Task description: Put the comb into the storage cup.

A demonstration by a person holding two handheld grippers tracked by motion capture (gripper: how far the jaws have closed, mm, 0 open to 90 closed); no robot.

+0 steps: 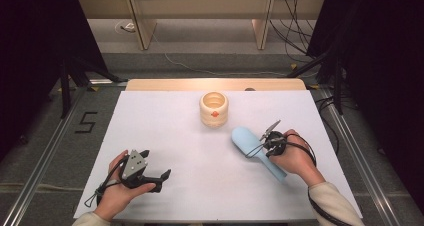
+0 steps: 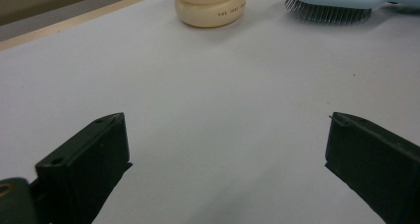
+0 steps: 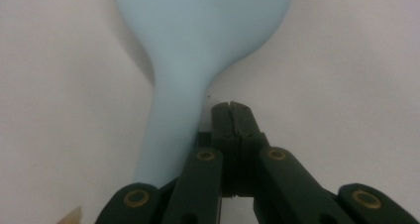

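My right gripper (image 3: 232, 106) hangs over the light blue brush (image 1: 256, 151), jaws pressed together with nothing between them; in the right gripper view the handle runs just beside the closed tips, at their 9 o'clock, not pinched. The brush lies on the white surface (image 1: 200, 186), at 4 o'clock from the cream jar (image 1: 214, 108) and near it, head toward the jar, handle toward my right hand (image 1: 295, 158). My left gripper (image 2: 223, 149) rests well apart at the surface's 8 o'clock, jaws spread wide and empty. I judge the step to be the approach to picking up the brush: next I must open the right jaws, shift across over the handle and close on it. The left gripper view shows the bristles pointing down at the surface, which the high view hides; the high view alone gives the whole layout.
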